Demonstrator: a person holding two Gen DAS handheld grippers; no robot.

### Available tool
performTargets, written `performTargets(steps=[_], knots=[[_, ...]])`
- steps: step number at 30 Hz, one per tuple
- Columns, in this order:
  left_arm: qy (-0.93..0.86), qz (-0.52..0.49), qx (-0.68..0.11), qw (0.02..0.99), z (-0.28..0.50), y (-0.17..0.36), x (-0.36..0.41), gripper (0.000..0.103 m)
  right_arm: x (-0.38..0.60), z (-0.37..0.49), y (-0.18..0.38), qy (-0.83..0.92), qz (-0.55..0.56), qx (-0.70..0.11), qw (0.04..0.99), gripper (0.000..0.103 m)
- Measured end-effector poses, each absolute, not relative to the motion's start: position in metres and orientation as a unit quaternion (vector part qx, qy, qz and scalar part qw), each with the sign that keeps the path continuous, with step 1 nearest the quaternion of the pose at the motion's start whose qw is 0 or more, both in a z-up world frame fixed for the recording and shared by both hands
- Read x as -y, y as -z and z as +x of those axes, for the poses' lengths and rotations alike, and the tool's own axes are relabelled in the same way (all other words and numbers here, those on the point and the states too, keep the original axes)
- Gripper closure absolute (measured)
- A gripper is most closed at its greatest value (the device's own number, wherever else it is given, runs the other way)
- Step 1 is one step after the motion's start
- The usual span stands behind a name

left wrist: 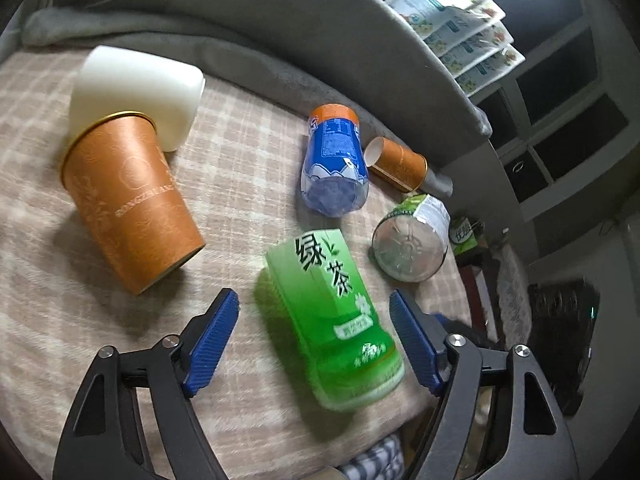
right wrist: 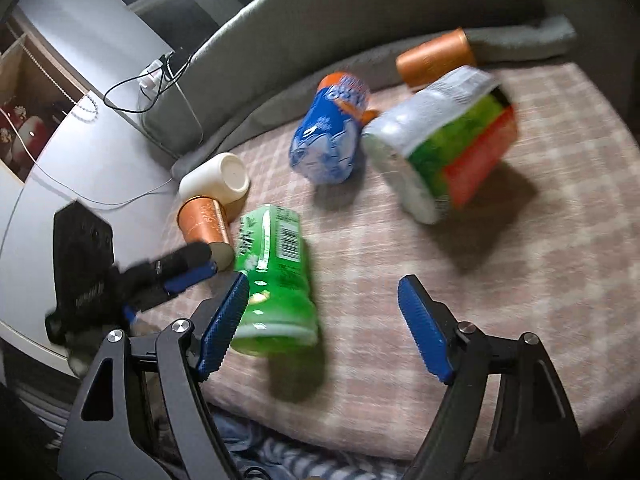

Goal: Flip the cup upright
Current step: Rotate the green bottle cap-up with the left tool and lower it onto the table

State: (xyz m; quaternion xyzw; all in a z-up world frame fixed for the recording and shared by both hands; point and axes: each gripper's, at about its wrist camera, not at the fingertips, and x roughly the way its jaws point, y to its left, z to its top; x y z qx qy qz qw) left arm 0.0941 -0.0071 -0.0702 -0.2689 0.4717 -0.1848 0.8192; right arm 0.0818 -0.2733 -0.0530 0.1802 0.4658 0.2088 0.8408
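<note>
While both jaws gape wide and empty, the green cup (left wrist: 332,320) lies toppled between the left gripper (left wrist: 314,340) jaws — untouched.

Checked blanket (left wrist: 224,184) strewn with cups (left wrist: 132,204)

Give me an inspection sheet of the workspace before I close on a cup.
Surface: pink checked blanket over a cushion, grey padded backrest behind.
Job's things: green tea-label plastic cup on its side between the left gripper's open fingers; large orange paper cup, white plastic cup, blue-label clear cup, small orange cup and white-and-green cup also lying down.
Clutter: nothing seen beyond the cups.
Grippers: left open, empty; right gripper open, empty.
Cables: black cable and white cable on the grey side table.
Surroundings: stacked printed packets, dark window.
</note>
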Motion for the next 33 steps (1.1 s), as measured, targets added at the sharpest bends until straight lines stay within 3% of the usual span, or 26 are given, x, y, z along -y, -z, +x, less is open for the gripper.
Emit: performTargets(steps=[15, 22, 33], knots=[[0.181, -0.280, -0.505, 0.796, 0.123, 0.090, 0.019, 0.031, 0.290, 0.077, 0.054, -0.205, 0.197, -0.449, 0.847, 0.023], [0.182, -0.278, -0.515, 0.790, 0.131, 0.098, 0.023, 0.039, 0.299, 0.081, 0.061, -0.194, 0.207, -0.451, 0.846, 0.023], [0.184, -0.263, -0.507, 0.800, 0.129, 0.093, 0.031, 0.041, 0.311, 0.081, 0.063, -0.171, 0.224, -0.442, 0.851, 0.023]])
